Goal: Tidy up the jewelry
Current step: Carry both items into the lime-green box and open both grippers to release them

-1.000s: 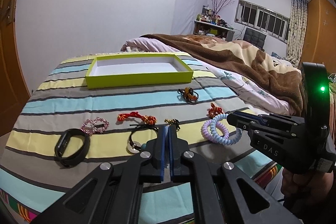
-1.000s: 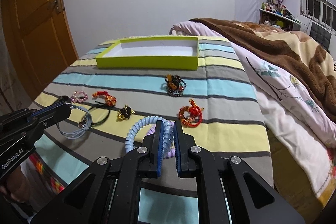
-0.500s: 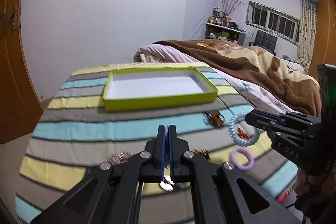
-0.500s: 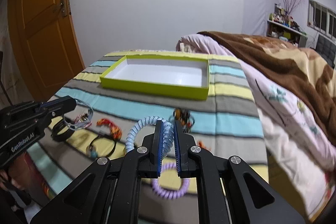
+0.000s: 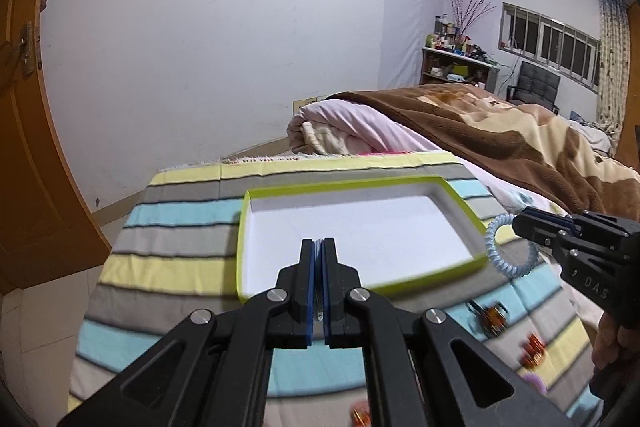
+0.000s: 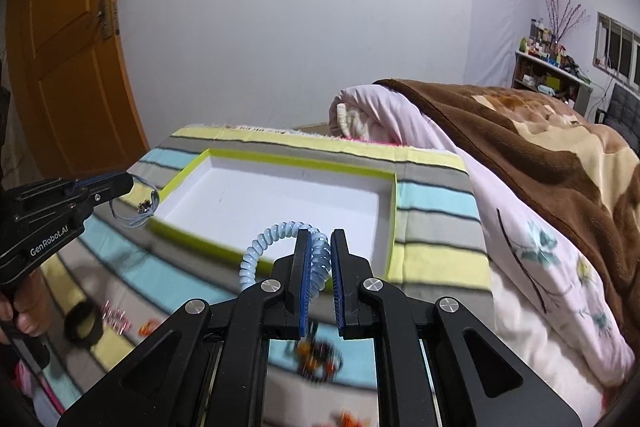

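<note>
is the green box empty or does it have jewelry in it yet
Empty. The green box shows only a bare white floor in both views; the blue coil and the thin necklace are held by the hand-held grippers, not lying inside.

I was in a home bedroom: a bed (image 5: 460, 163) lay beside me under a brown blanket (image 6: 520, 131) and a rolled pink quilt (image 5: 344, 127), with a striped cloth (image 5: 180, 227) spread over its near end. An orange wooden door (image 6: 68, 47) stood to one side. A cluttered shelf (image 5: 456, 63) of bottles and dried branches sat below a barred window (image 5: 548, 43) with a floral curtain (image 5: 612, 59).
</note>
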`<state>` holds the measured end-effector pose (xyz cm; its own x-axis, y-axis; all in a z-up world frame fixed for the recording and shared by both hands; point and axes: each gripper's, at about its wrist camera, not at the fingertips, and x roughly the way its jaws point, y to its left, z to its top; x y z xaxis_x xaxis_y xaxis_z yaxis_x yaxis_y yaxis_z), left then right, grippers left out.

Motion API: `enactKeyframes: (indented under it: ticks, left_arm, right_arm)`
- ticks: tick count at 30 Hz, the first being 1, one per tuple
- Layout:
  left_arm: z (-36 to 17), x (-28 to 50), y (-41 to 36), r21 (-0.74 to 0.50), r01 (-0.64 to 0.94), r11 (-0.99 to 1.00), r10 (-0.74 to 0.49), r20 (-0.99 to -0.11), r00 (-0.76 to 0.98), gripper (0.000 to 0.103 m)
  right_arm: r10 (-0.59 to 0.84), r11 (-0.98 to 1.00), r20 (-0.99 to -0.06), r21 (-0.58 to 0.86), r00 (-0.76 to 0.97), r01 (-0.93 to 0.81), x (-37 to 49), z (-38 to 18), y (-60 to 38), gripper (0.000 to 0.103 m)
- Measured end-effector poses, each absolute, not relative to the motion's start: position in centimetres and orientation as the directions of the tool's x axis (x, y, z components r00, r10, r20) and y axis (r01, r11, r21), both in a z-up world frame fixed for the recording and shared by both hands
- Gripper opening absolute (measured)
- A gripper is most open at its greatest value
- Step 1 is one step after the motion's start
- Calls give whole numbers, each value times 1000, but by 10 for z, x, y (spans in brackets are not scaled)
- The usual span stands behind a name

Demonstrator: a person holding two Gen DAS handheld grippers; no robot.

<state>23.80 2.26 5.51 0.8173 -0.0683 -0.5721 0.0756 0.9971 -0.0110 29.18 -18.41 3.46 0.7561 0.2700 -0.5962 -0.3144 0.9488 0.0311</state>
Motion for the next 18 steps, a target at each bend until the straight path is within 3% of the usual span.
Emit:
enactKeyframes:
  ticks: [18]
  left_arm:
    - [-2,349,41,-3,27,1000,-21,-699,715,3]
  right_arm:
    - [242,960,-719,80,652,-268,420,-18,-179,10]
